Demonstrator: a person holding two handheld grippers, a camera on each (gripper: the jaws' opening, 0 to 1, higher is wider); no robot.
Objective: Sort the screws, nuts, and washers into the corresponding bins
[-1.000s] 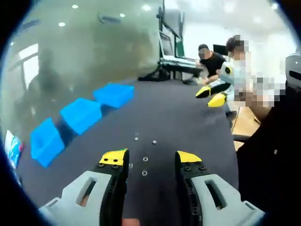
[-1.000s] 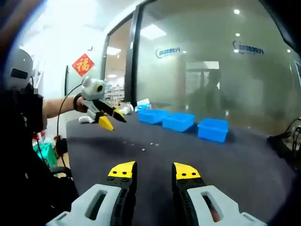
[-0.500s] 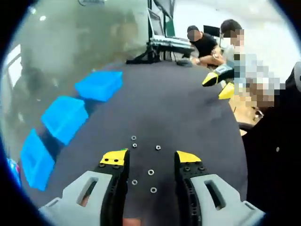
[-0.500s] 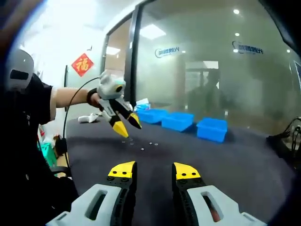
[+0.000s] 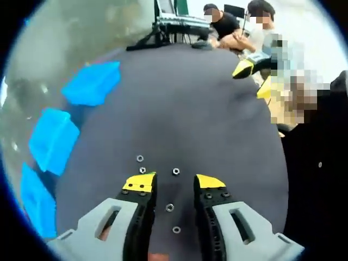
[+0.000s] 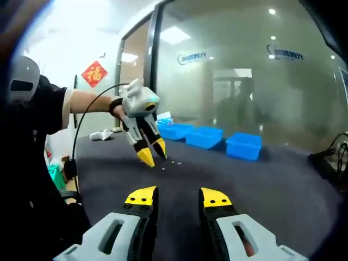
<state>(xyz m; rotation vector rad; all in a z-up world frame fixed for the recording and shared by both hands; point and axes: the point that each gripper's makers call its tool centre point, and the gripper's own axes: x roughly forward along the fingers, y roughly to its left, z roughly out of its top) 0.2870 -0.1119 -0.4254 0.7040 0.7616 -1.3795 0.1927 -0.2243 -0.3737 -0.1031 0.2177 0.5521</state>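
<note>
Across the dark tabletop (image 5: 206, 109) we see three blue bins (image 5: 91, 82) lined along its far left edge. Our left gripper (image 5: 173, 184) hangs tilted low over the scattered small nuts and washers (image 5: 175, 172), jaws narrowly parted and holding nothing. Our right gripper (image 6: 176, 197) hovers well back from the parts, jaws likewise parted and bare.

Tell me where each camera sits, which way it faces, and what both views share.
Left gripper view: rides the left hand-held gripper, tilted down over small fasteners on the dark table; jaws apart.
Right gripper view: rides the right hand-held gripper, held low, looking across the table at three blue bins; a sleeve and forearm show.
Shared: table, bins, fasteners, the left hand-held gripper.
</note>
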